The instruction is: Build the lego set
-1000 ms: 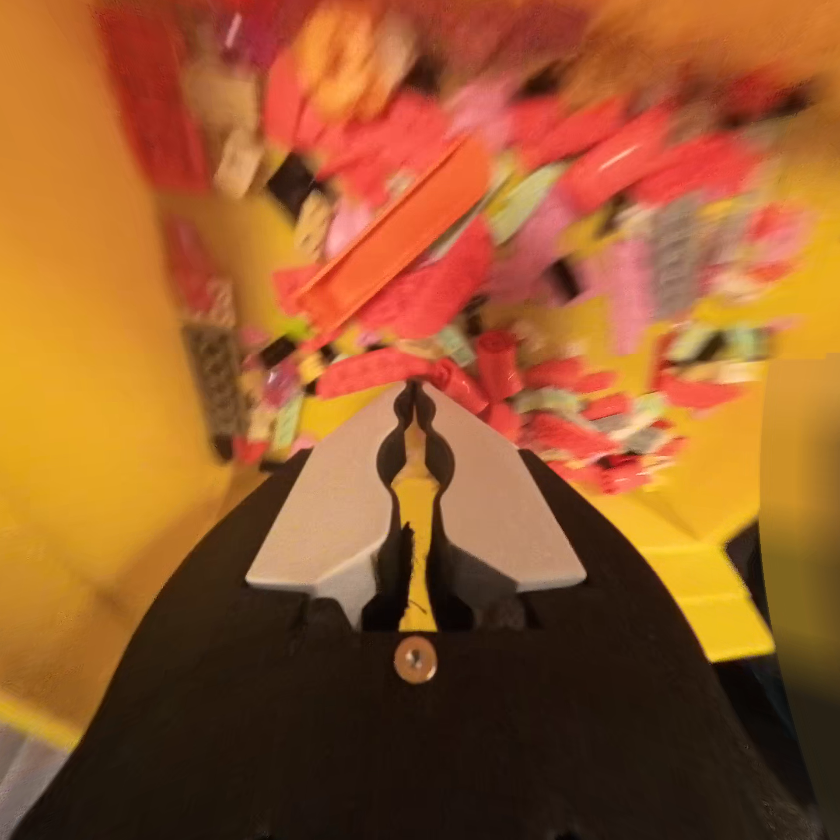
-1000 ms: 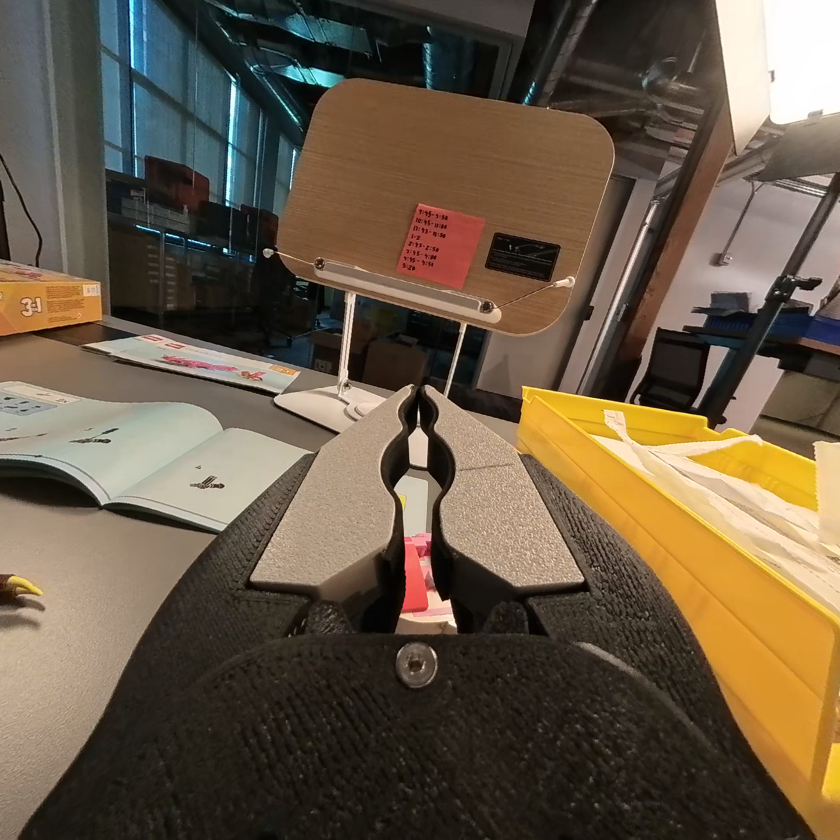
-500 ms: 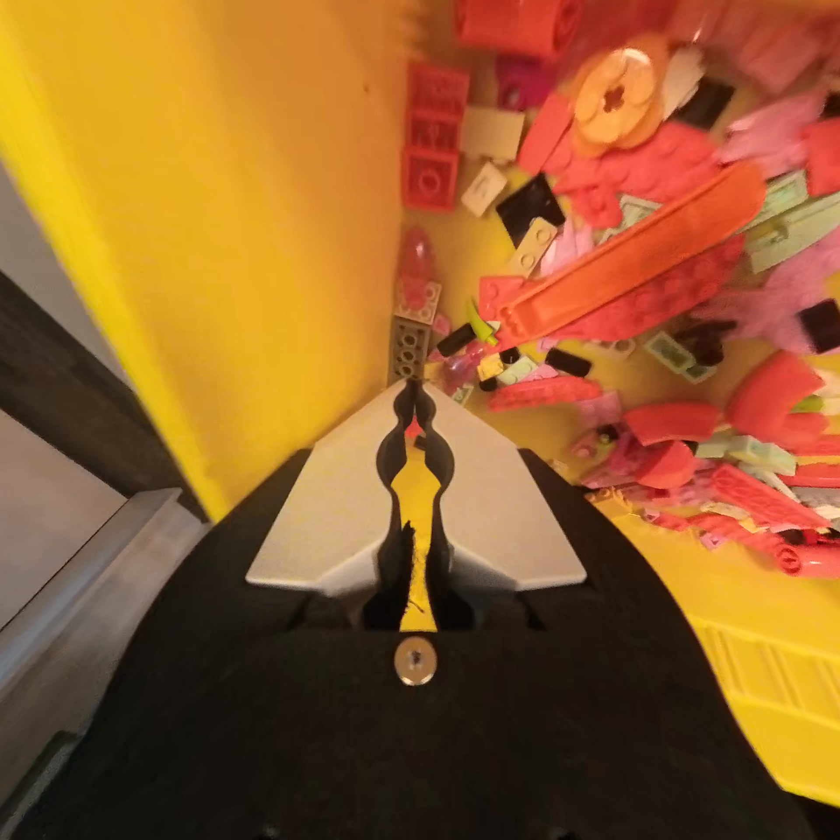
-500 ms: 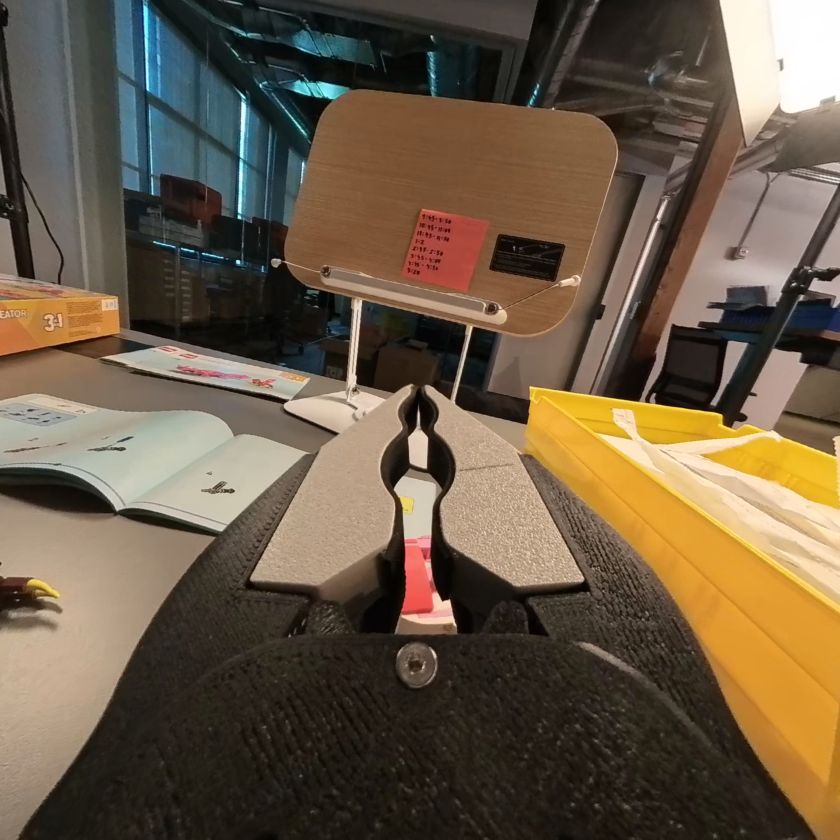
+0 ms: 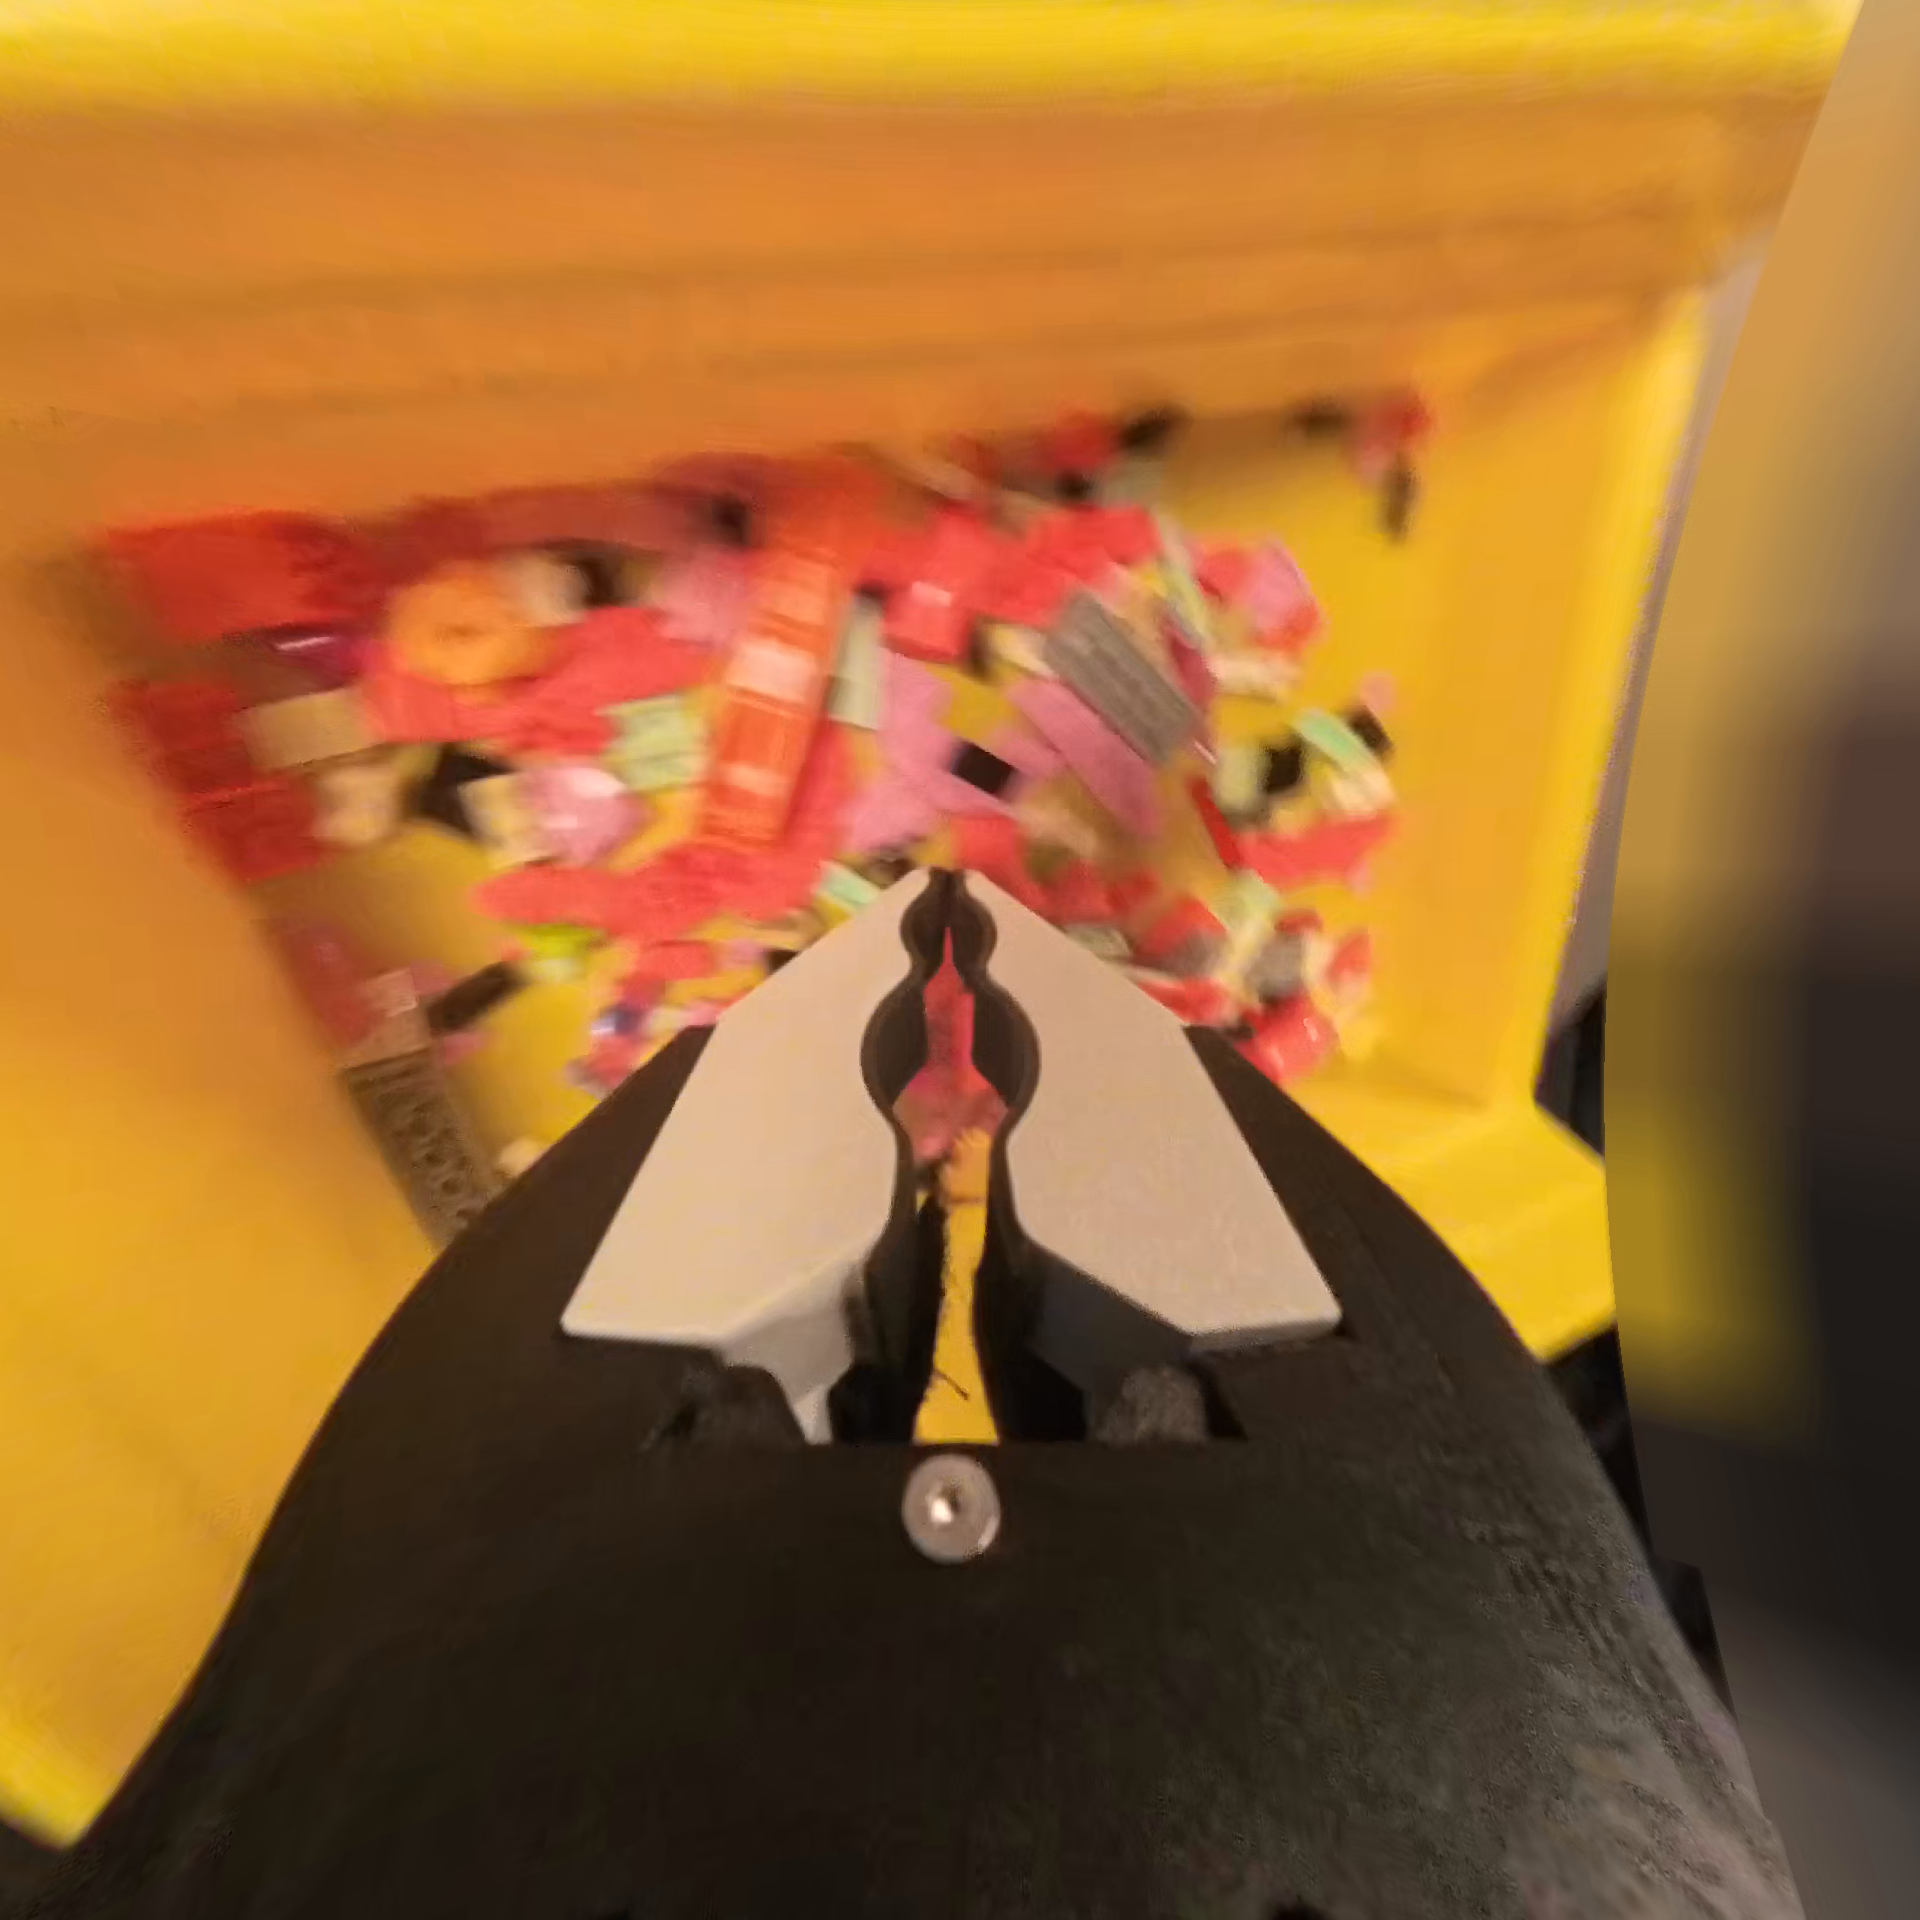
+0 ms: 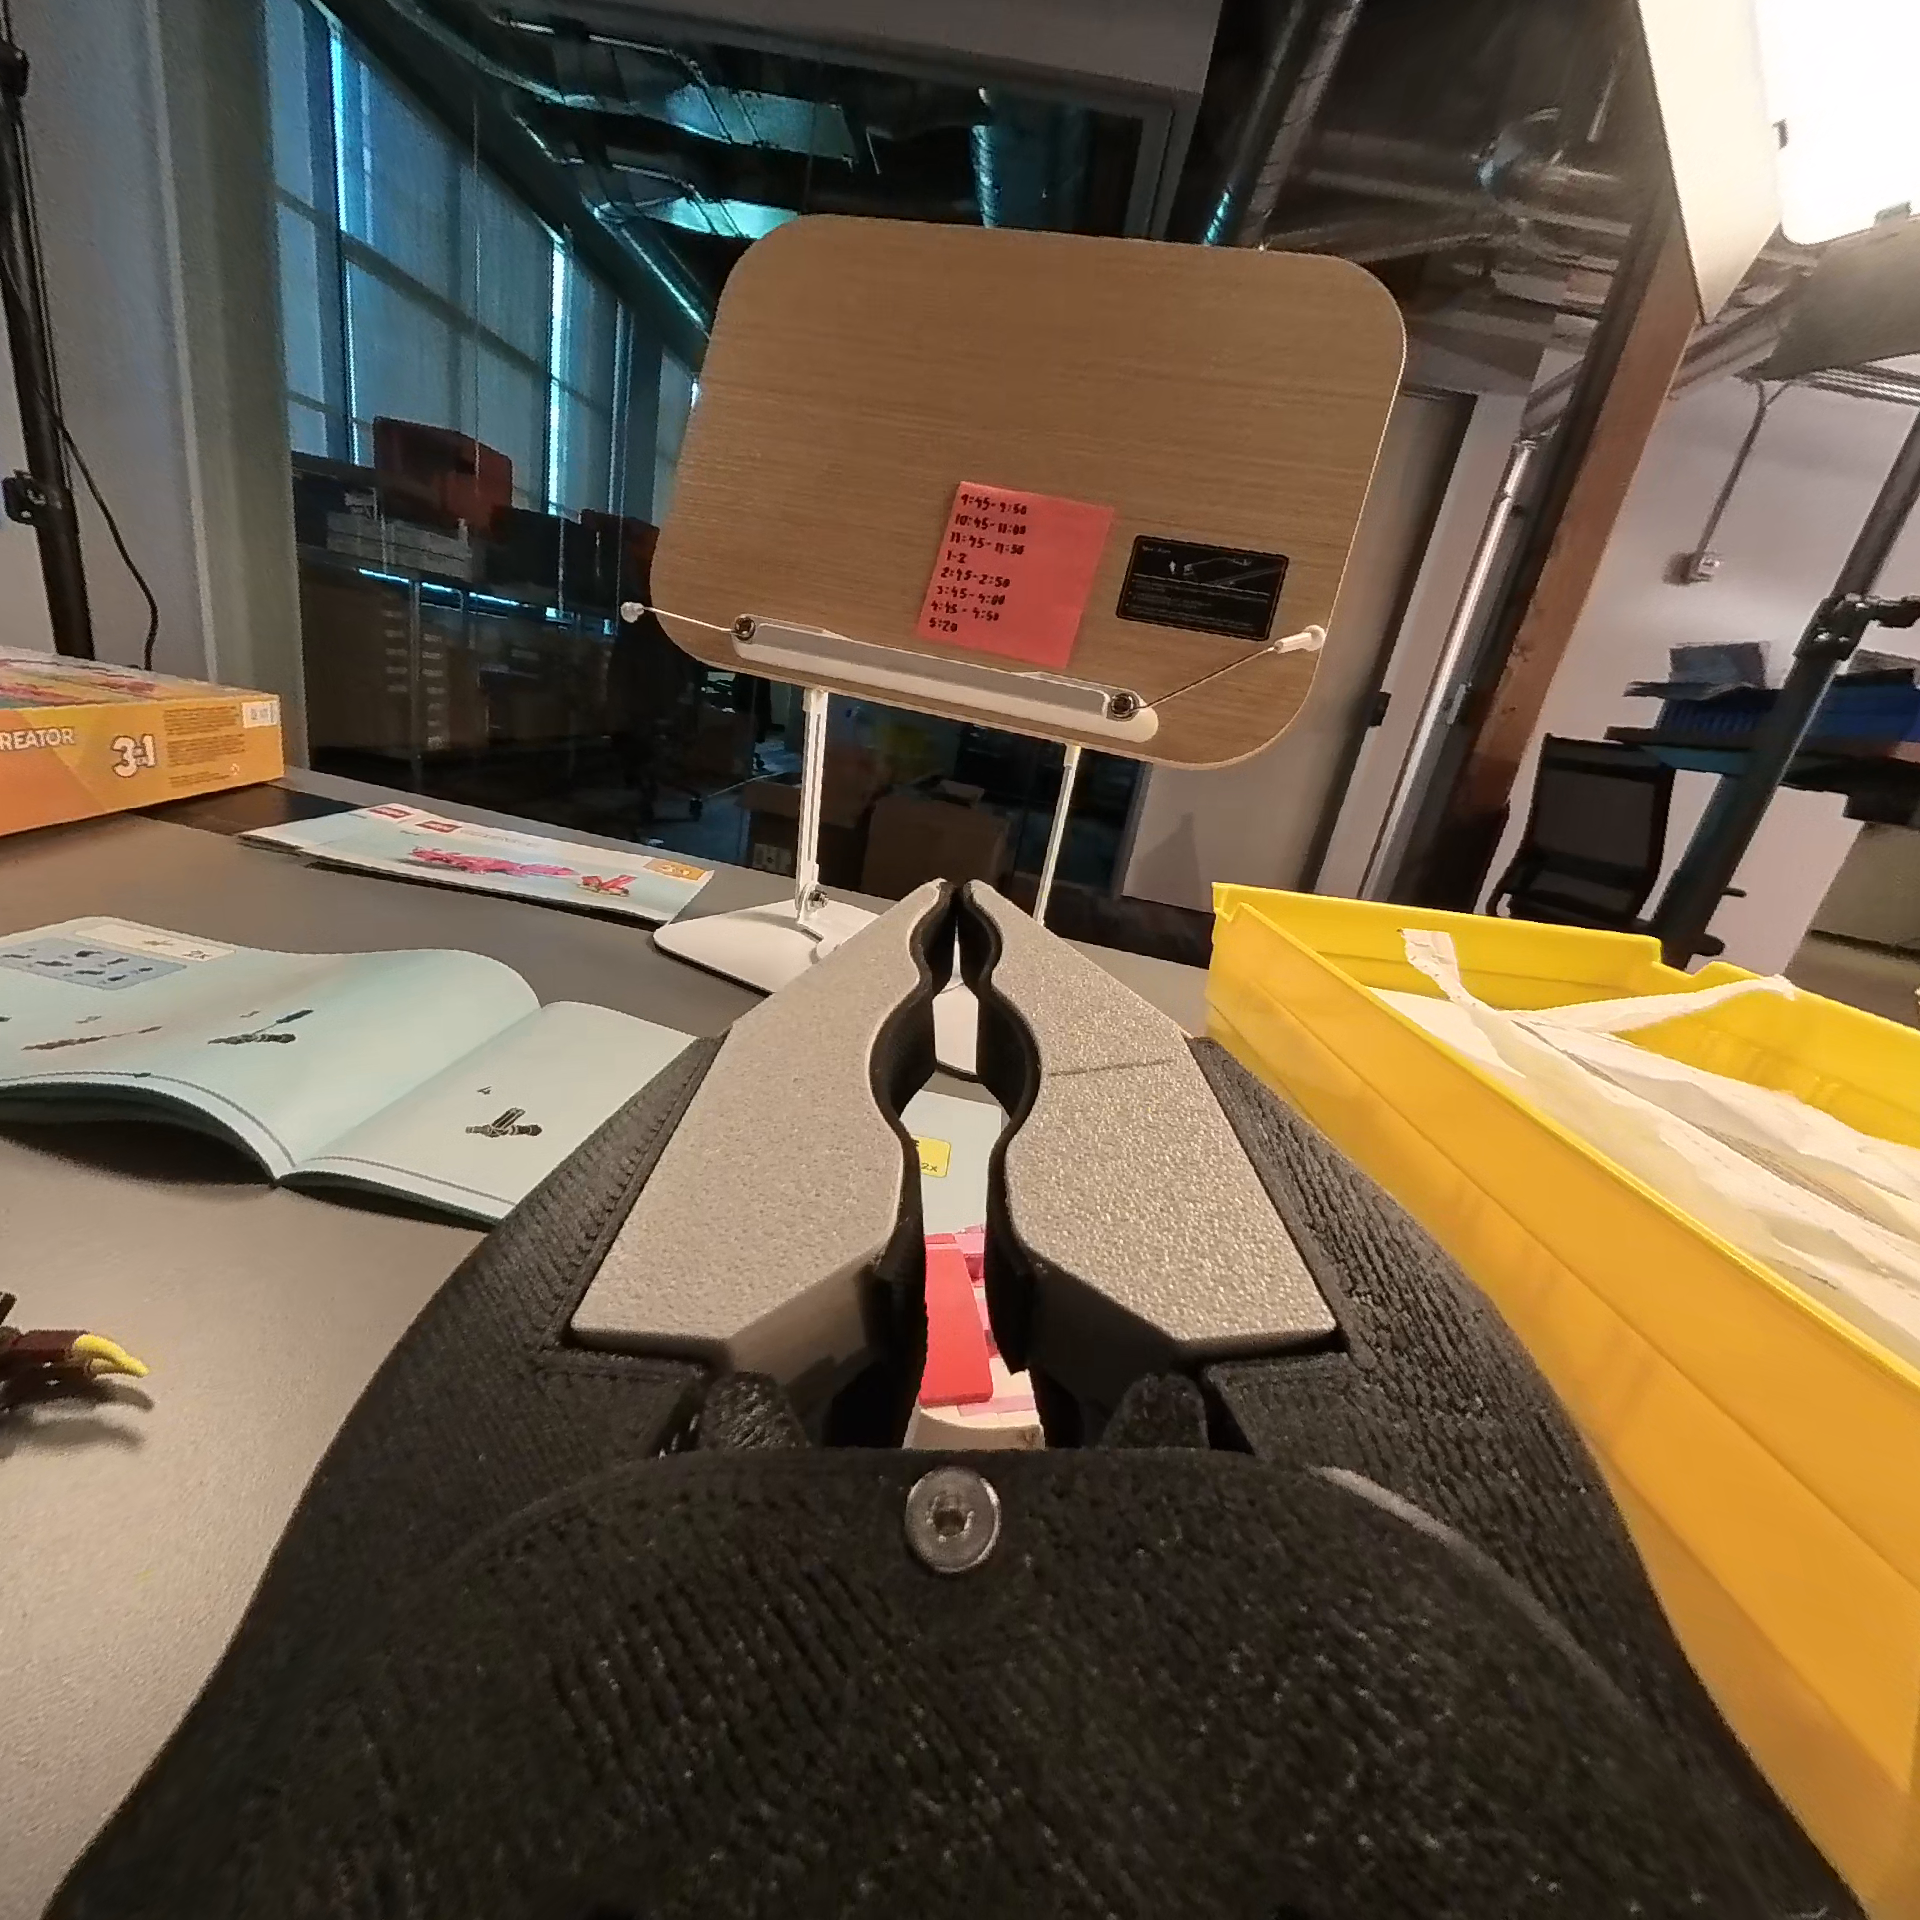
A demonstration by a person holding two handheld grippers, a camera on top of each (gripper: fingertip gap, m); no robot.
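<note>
Writing seen on pink sticky note (image 6: 1013,571) & black label (image 6: 1202,594) on wooden stand (image 6: 1023,488), orange box (image 6: 125,743), booklets (image 6: 260,1049). Left gripper (image 5: 948,881) closed, bare, over blurred bricks (image 5: 748,707) in yellow bin (image 5: 727,260). Right gripper (image 6: 956,891) closed, bare, above table (image 6: 208,1455).

Both grippers (image 5: 948,883) (image 6: 958,891): black textured body, grey wedge fingers (image 6: 790,1143), wavy black inner pads, one silver screw (image 6: 951,1525).
</note>
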